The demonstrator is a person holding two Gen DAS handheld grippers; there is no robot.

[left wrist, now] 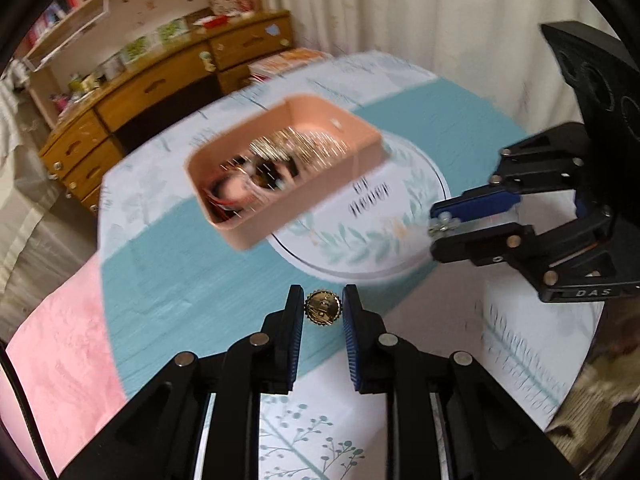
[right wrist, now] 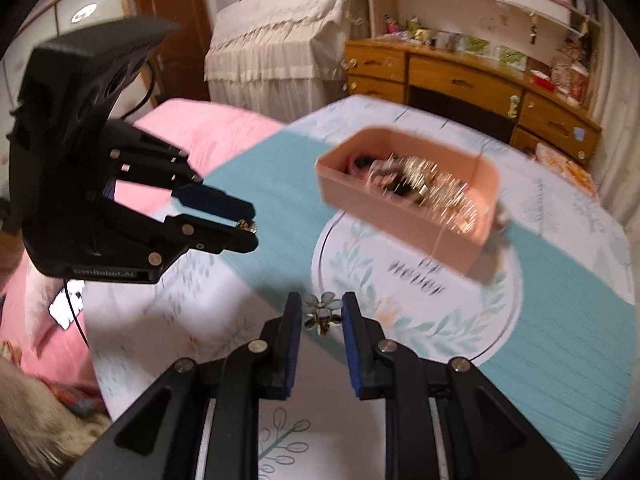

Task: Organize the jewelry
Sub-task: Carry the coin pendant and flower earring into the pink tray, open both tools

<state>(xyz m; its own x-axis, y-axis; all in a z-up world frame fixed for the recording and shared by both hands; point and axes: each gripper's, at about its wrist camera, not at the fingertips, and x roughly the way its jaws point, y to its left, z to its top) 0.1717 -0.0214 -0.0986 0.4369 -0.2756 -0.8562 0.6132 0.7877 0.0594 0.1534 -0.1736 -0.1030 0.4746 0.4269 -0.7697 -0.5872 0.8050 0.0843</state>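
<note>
A wooden desk (right wrist: 472,76) stands behind the patterned tablecloth (left wrist: 200,280).

Black grippers (left wrist: 323,307), blue-padded jaws

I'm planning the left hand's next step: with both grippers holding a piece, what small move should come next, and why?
Probably carry the left gripper forward over the pink box before releasing. It pinches a gold charm above the mat, short of the box, which already holds jewelry.

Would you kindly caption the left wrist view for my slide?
Left gripper pinches a round gold piece above the patterned cloth, pink jewelry box ahead.
</note>
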